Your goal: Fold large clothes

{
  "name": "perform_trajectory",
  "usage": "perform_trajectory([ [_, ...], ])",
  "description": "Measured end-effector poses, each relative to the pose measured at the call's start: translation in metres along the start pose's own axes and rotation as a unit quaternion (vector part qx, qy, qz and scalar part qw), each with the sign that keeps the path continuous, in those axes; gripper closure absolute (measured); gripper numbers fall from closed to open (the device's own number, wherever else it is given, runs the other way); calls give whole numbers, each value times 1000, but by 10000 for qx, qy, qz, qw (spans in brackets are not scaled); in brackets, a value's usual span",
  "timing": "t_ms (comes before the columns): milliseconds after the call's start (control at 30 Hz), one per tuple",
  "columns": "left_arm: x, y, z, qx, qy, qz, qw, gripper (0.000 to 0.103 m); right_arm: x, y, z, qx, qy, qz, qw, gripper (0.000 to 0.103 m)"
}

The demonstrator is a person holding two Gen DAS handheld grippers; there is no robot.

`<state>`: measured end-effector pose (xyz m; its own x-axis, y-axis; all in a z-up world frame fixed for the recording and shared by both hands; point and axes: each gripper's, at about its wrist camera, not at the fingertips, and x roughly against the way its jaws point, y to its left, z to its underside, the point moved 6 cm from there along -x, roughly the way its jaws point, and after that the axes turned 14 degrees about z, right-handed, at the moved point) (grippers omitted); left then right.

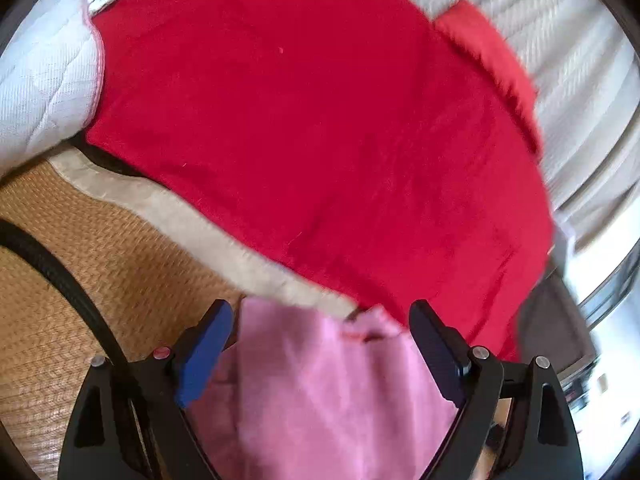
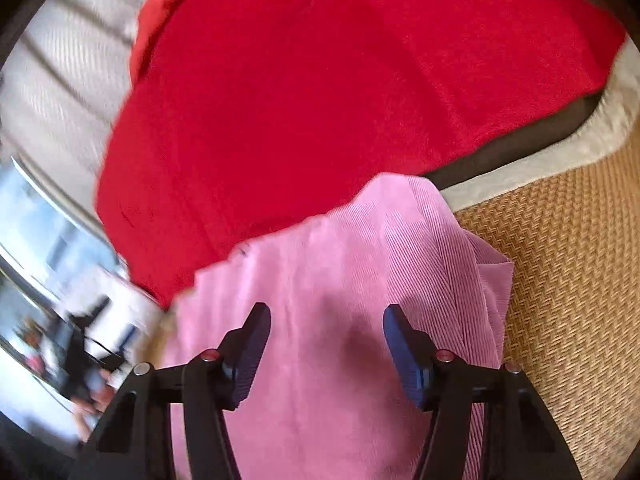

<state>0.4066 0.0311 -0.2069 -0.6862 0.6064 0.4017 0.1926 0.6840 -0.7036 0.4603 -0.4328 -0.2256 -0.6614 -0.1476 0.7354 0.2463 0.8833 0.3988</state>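
Note:
A large red garment lies spread flat over a white quilted bed; it also fills the top of the right wrist view. A pink ribbed cloth lies below it, near the bed's edge, and shows in the right wrist view too. My left gripper is open, its fingers apart over the pink cloth's upper edge. My right gripper is open above the pink cloth, holding nothing. Both views are motion-blurred.
White quilted bedding lies at left and at the far right. A woven straw mat covers the floor, also at right in the right wrist view. A beige border edges the bed. A black cable crosses the mat.

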Motion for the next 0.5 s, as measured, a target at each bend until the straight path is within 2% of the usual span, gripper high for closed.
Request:
perform_trajectory([
  [33,-4,-3,6,-186,207,-179,9995,13,-4,4,2,118,6,50,9999,41],
  [100,-12,-10,18,-447,533,-243,9973,13,-11,5,5,291,82,169,9994,41],
  [167,-23,-14,32,-802,879,-484,9917,13,-26,6,12,479,193,527,9973,43],
  [200,-28,-12,36,-937,1000,-719,9880,13,-36,1,12,569,204,794,9950,49],
  [233,-33,-7,42,-1124,1155,-1087,9809,13,-46,-2,13,617,268,955,9932,66],
  [267,-35,-3,46,-1249,1245,-1316,9755,13,-48,-9,15,579,325,1116,9915,72],
  [367,-42,15,59,-1339,1517,-1674,9649,13,-47,-16,20,506,504,1140,9909,80],
  [400,-42,21,63,-1326,1573,-1723,9633,13,-47,-19,22,522,556,1218,9896,87],
  [500,-44,38,72,-1208,1628,-1706,9643,13,-41,-26,38,359,722,1118,9904,89],
])
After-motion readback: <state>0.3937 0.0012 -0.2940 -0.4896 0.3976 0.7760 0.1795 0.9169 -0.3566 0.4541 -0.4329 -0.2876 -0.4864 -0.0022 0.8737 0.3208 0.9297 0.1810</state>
